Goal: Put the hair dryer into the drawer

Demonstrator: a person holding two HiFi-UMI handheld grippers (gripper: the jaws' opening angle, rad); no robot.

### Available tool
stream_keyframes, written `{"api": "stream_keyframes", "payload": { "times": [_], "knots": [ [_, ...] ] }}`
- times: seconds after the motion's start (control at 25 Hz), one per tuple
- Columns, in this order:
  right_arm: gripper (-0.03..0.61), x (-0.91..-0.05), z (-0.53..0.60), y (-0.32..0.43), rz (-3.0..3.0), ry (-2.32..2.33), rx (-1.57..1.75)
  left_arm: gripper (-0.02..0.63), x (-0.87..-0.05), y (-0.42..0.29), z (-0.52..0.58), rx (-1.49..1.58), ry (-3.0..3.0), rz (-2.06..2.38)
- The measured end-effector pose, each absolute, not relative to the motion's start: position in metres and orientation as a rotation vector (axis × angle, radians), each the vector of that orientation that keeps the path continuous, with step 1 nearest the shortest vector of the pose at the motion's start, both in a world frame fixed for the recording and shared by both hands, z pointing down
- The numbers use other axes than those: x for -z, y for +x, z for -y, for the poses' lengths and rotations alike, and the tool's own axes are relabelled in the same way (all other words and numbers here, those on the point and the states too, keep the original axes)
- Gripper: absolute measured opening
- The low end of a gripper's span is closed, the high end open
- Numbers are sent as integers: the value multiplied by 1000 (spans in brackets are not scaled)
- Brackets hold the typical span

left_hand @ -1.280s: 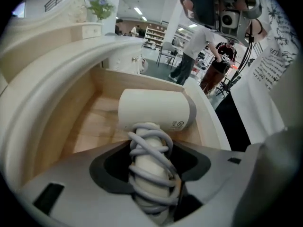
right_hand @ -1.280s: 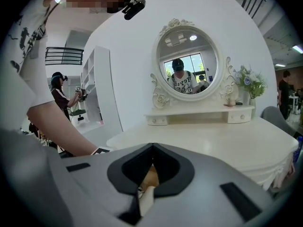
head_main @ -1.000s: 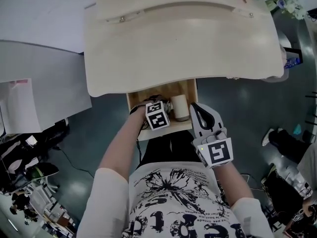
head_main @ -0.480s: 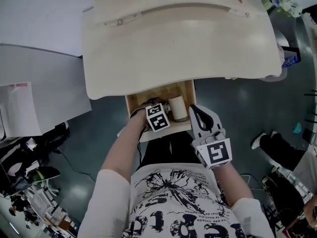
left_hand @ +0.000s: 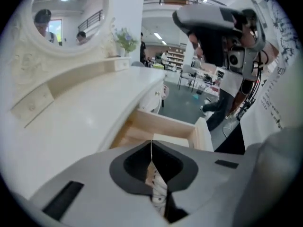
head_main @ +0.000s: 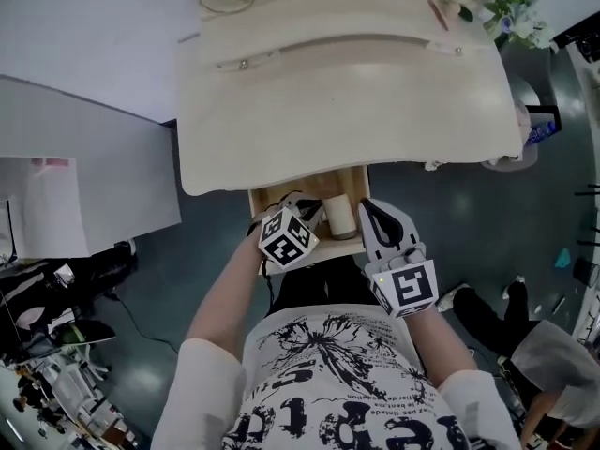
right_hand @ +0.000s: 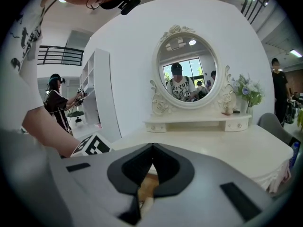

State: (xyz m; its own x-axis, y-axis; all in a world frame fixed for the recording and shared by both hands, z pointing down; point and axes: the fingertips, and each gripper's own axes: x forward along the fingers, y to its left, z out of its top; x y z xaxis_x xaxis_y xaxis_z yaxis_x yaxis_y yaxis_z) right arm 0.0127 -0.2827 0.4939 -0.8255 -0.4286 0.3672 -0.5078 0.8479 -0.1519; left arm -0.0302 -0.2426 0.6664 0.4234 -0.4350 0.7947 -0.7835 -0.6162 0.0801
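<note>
The wooden drawer [head_main: 272,195] stands open under the front edge of the white dressing table [head_main: 347,101]. The pale, cylindrical hair dryer [head_main: 339,216] lies inside it, with a dark cord [head_main: 281,198] at its left. My left gripper [head_main: 298,212] hovers over the drawer's front left, jaws shut with nothing clearly between them. In the left gripper view the open drawer [left_hand: 156,122] lies just past the closed tips [left_hand: 151,145]. My right gripper [head_main: 367,204] is at the drawer's right front corner, jaws shut and empty [right_hand: 152,148].
An oval mirror [right_hand: 187,70] and a small vase of flowers [head_main: 511,3] stand at the table's back. A white board [head_main: 84,186] stands at the left. Other people [head_main: 487,298] are on the floor to the right. My left gripper's marker cube [right_hand: 92,145] shows in the right gripper view.
My left gripper has lifted up out of the drawer and tilted, its cube now nearer the camera. The hair dryer stays in the drawer. The right gripper has hardly moved.
</note>
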Motion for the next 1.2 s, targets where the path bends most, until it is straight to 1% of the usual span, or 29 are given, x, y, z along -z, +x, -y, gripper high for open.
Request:
{"api": "stream_keyframes", "payload": {
  "times": [0.28,0.44,0.68,0.88,1.2],
  "knots": [
    [12,-462,288,-2,2768,661,-251,21,-563,-59,271,-855,2308,1476],
    [12,-436,278,-11,2802,613,-193,20,-499,-70,267,-754,2342,1682],
    [12,-390,260,-32,2890,531,-85,20,-415,-98,247,-495,2271,1988],
    [12,-369,262,-46,2934,495,-45,21,-372,-126,226,-278,2192,2178],
    [12,-356,272,-51,2957,502,-51,21,-333,-151,199,-82,2122,2313]
  ]
}}
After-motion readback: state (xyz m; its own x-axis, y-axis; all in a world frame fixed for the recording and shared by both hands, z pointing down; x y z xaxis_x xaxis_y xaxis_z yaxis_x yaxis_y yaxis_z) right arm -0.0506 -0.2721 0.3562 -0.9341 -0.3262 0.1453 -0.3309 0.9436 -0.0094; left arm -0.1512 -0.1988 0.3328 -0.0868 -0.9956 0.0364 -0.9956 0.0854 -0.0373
